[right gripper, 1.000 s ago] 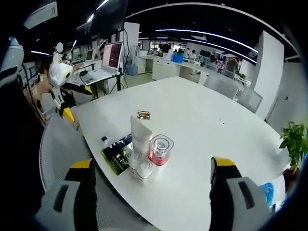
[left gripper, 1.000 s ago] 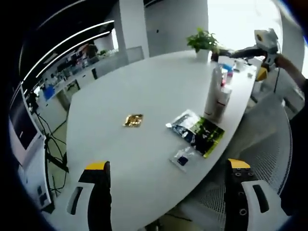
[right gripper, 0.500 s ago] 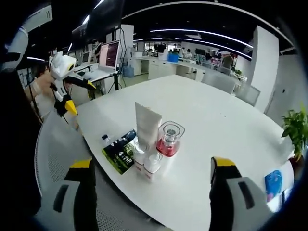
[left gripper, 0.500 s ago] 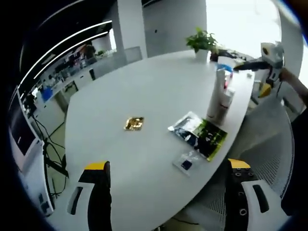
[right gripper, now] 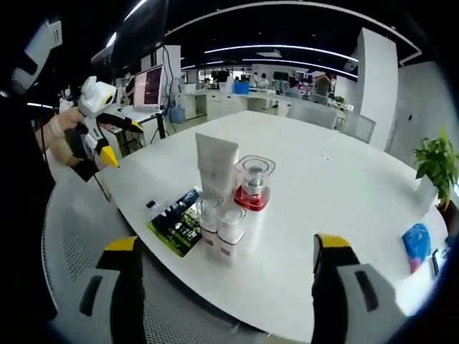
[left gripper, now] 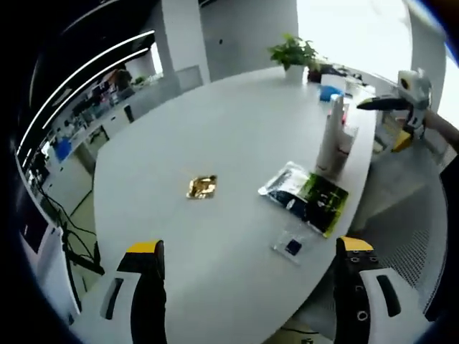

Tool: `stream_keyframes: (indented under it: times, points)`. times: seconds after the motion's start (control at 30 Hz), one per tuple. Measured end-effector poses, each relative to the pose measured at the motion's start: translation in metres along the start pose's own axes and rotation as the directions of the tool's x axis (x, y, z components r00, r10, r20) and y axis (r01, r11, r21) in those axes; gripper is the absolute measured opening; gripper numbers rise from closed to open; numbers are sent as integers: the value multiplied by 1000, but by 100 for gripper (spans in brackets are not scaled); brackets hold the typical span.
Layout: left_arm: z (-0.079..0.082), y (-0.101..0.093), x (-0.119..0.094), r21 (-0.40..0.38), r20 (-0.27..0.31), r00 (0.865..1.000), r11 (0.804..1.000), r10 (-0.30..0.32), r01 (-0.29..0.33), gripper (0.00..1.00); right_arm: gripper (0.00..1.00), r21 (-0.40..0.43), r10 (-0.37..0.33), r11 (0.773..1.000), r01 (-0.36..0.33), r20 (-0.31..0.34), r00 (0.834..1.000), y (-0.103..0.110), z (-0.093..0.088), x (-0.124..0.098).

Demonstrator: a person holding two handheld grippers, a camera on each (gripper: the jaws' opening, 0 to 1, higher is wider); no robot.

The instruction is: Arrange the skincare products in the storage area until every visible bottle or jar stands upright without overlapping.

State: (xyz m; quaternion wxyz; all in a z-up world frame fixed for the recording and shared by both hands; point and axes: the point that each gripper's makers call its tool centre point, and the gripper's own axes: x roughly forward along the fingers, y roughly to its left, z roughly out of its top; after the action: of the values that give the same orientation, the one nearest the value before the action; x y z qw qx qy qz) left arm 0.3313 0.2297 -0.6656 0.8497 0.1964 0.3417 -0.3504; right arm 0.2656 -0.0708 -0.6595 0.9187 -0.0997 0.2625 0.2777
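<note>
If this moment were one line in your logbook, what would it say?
left gripper: open, holding nothing | right gripper: open, facing bottles | white tube, red-based bottle, two small bottles: upright, clustered near table edge | sachets: flat

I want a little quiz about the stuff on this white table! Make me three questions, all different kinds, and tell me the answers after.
1. True or false: the white tube is lying flat on the table.
2. What sits nearest the tube?
A. the red-bottomed bottle
B. the potted plant
C. the gold packet
3. Fill in: the right gripper has its jaws spread ____.

Key
1. False. It stands upright on its cap.
2. A. The bottle stands right beside the tube.
3. Apart. Nothing sits between them, and the left gripper looks the same.
</note>
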Motion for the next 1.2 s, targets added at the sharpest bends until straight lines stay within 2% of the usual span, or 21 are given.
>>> stream_keyframes:
  times: [0.17,0.23,0.3,0.37,0.43,0.47,0.53,0.6,0.63,0.7,0.77,0.9,1.03,1.17,1.2]
  points:
    - [1,11,11,73,-3,1000,997,-11,11,97,94,30,-18,999,18,-7,1000,1,-11,2]
    - [2,12,17,135,4,999,990,-39,38,95,91,-14,-55,998,55,-8,998,-3,-7,2]
    - [-1,16,24,164,-16,998,985,-55,57,91,89,10,-40,999,40,3,999,0,-6,0]
    - [-2,20,30,188,-20,998,980,-57,60,89,89,8,-45,999,45,1,999,0,-8,-1]
    - [-1,25,36,232,-27,998,971,-58,63,89,88,-37,-68,997,67,-30,997,-5,-12,-4]
    - [0,29,39,251,-27,998,966,-54,59,87,88,-19,-67,998,67,-33,997,-6,-14,-4]
    - [3,36,45,282,-16,999,958,-51,53,83,88,19,-69,997,70,-25,997,-8,-17,-3]
    - [6,42,50,289,-5,999,956,-54,53,76,87,9,-80,997,80,-39,996,-9,-19,-2]
    - [13,45,55,329,28,997,942,-78,64,72,87,-1,-86,996,86,-48,995,-9,-21,0]
    - [19,49,62,361,58,993,930,-98,71,62,88,-2,-85,996,85,-71,994,-7,-27,3]
    - [20,56,70,356,47,994,931,-100,77,57,88,-25,-92,996,90,-84,992,-6,-30,3]
    - [24,70,86,413,49,995,909,-85,57,54,88,-9,-87,996,87,-68,994,-8,-29,3]
    - [27,84,101,490,48,997,871,-67,35,48,87,-4,-115,993,115,-55,992,-12,-28,3]
    - [27,91,115,513,21,998,857,-66,46,44,87,2,-135,991,135,-47,990,-16,-27,2]
    - [28,92,120,530,9,998,847,-70,54,45,87,5,-130,992,130,-47,990,-16,-27,2]
